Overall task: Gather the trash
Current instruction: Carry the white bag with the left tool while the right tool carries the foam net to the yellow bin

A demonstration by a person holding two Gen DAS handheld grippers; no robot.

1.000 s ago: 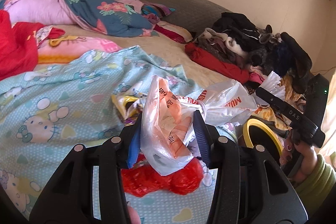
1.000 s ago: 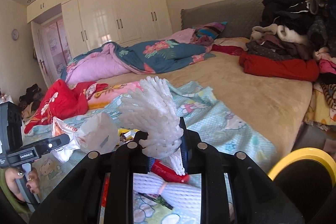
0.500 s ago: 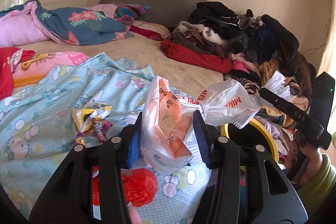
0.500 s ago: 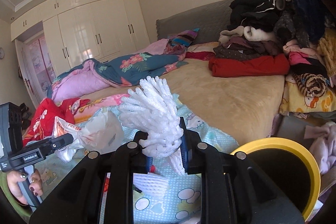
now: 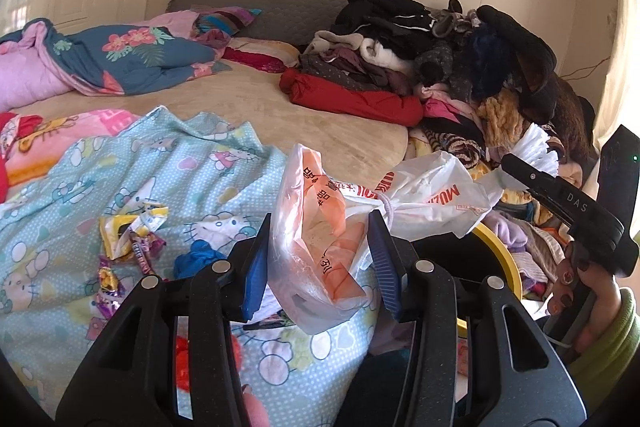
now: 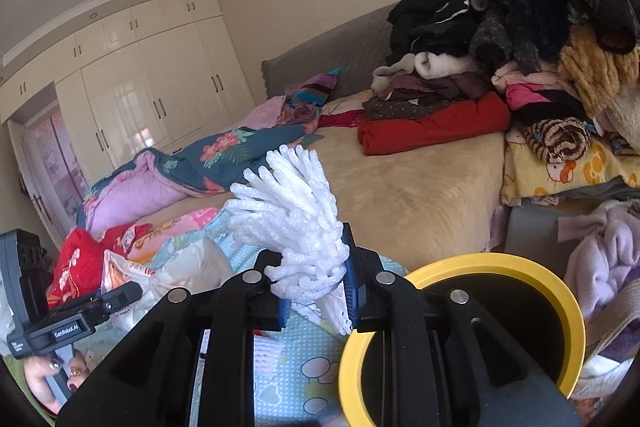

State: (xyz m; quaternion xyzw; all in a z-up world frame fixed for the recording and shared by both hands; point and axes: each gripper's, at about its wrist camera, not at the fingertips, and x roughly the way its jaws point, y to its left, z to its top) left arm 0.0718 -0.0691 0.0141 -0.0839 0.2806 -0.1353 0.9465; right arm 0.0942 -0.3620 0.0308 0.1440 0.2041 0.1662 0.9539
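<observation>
We see our left tool (image 5: 318,265) clamped on a knotted white and orange plastic bag (image 5: 320,239), lifted clear of the patterned blue blanket (image 5: 120,179) on the bed (image 5: 300,111). Our right tool (image 6: 314,287) pinches a white foam net (image 6: 296,219) near the yellow-rimmed bin (image 6: 568,307) beside the bed. Candy wrappers (image 5: 128,239) and a red bag (image 5: 184,363) lie on the blanket.

Knotted white-and-orange plastic bag (image 5: 320,247) held aloft, white foam fruit net (image 6: 296,227) likewise, candy wrappers (image 5: 128,239) on blanket
</observation>
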